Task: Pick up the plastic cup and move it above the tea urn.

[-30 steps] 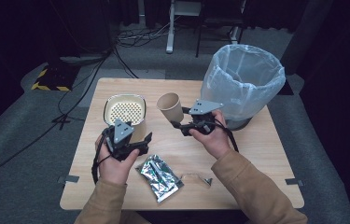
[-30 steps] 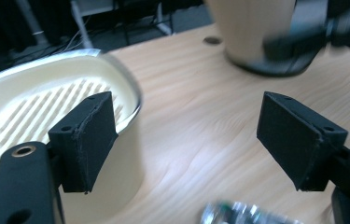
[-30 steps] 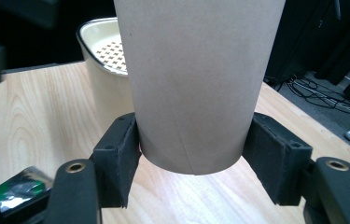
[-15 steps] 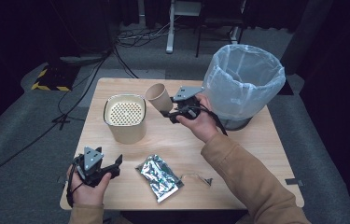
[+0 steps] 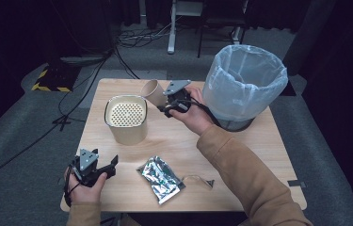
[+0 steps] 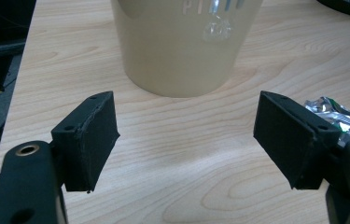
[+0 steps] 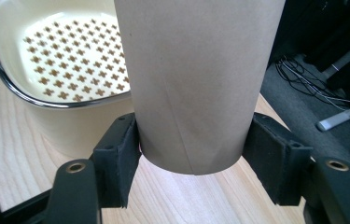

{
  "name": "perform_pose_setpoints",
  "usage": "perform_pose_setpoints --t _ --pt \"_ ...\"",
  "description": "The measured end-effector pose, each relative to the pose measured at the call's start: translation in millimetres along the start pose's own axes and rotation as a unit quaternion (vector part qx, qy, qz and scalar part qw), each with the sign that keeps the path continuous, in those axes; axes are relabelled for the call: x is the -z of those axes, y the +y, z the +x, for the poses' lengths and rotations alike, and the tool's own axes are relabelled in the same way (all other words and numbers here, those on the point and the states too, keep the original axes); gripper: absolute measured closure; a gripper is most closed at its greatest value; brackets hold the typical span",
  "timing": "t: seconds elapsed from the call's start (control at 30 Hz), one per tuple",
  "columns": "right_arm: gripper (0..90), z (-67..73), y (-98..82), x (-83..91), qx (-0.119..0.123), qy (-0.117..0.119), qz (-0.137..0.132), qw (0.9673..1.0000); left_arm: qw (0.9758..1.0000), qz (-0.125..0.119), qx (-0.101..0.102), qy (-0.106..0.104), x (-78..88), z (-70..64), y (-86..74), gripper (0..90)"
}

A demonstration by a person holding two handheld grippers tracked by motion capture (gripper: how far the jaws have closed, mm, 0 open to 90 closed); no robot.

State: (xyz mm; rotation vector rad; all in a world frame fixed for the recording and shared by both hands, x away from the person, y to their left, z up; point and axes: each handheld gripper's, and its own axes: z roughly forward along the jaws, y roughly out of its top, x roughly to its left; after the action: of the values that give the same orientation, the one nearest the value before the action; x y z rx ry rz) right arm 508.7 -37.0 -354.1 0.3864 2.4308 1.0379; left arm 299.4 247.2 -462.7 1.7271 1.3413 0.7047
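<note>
Pale wood made up the table [image 5: 259,136], and from the high view the right gripper [image 5: 167,104] sat toward twelve o'clock on it, clamped on a brown paper cup [image 5: 151,92] tilted with its mouth toward the far left. Just at the cup's seven o'clock stood a cream container [image 5: 126,118] with a perforated top, and at three o'clock of the gripper a bin lined with a clear bag [image 5: 244,84]. Down at seven o'clock of the table the left gripper [image 5: 110,165] rested in a hand at the near edge, jaws apart and empty, with a crumpled foil packet [image 5: 161,178] beside it at three o'clock. Along the left gripper view, the jaws stood wide over bare wood, the cream container [image 6: 182,42] ahead at twelve and the foil packet [image 6: 336,114] at three. Along the right gripper view, both pads pressed the paper cup [image 7: 196,79] near its base, the container's patterned top [image 7: 70,51] at ten o'clock behind it.
</note>
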Motion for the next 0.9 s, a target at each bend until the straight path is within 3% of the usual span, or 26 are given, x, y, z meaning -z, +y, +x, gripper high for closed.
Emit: perform_pose_setpoints --t 0.3,0.47,0.53,0.77,0.9 --pt "37.2 7.5 15.4 -6.8 0.036 0.010 0.017 0.9991 0.9999 0.000 0.010 0.008 9.6 3.4 -9.3 22.0" --pt "37.5 13.5 22.3 -10.5 0.032 0.020 0.004 0.9993 0.9998 0.002 0.012 0.014 16.1 5.0 -13.2 22.0" --pt "37.5 14.7 25.3 -11.9 0.046 0.025 0.000 0.9986 0.9998 0.001 0.015 0.015 17.4 4.8 -14.4 22.0" --pt "37.5 16.4 37.7 -8.2 0.038 0.039 -0.027 0.9982 0.9998 0.002 0.016 0.013 17.3 6.4 -14.7 22.1" --pt "37.5 14.2 42.9 -5.4 0.021 0.048 -0.043 0.9977 0.9999 0.002 0.014 0.008 13.8 5.0 -13.1 22.1"
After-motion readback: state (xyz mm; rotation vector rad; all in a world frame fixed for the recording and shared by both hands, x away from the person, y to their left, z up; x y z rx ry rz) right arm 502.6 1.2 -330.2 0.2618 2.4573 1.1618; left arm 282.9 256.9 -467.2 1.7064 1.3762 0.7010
